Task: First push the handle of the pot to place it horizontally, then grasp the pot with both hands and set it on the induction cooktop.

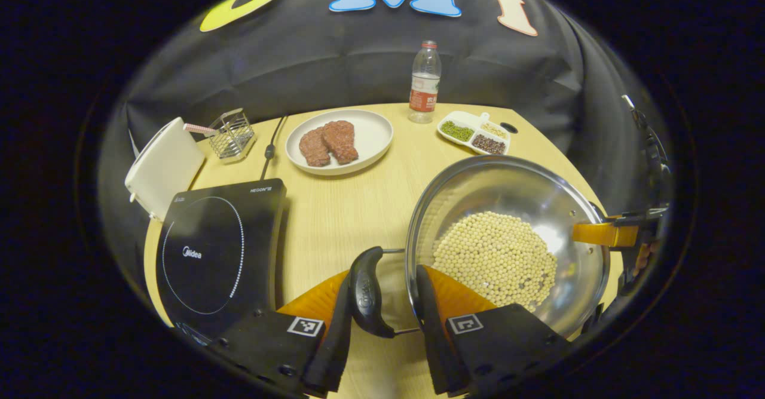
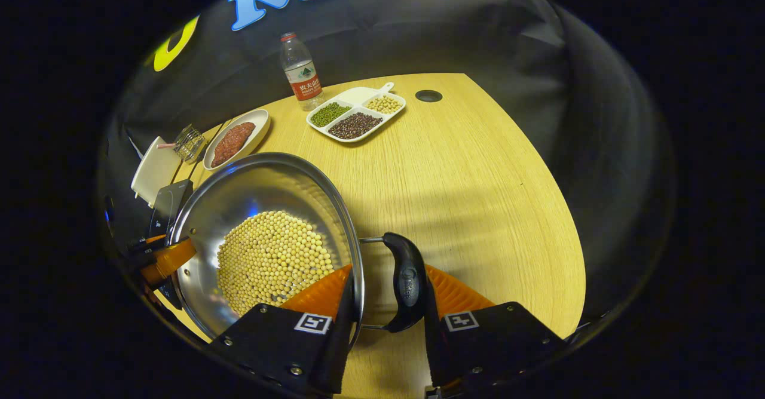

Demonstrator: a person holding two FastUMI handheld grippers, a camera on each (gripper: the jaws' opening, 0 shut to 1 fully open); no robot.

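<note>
A steel pot (image 1: 496, 187) with pale soybeans (image 1: 496, 258) in it is at the table's near right, to the right of the black induction cooktop (image 1: 218, 249). My left gripper (image 1: 385, 279) is shut across the pot's black loop handle (image 1: 366, 291), one finger outside the handle and one inside the rim. In the right gripper view, my right gripper (image 2: 388, 273) clamps the opposite black handle (image 2: 409, 282) and the pot (image 2: 263, 181) rim the same way. Each gripper also appears at the pot's far side in the other's view, the right gripper (image 1: 621, 235) and the left gripper (image 2: 161, 261).
A white plate with two meat pieces (image 1: 339, 141), a water bottle (image 1: 425, 82) and a divided dish of beans (image 1: 475, 131) line the back. A wire basket (image 1: 232, 133) and white box (image 1: 164, 166) stand behind the cooktop, and its cable (image 1: 270, 148) runs back.
</note>
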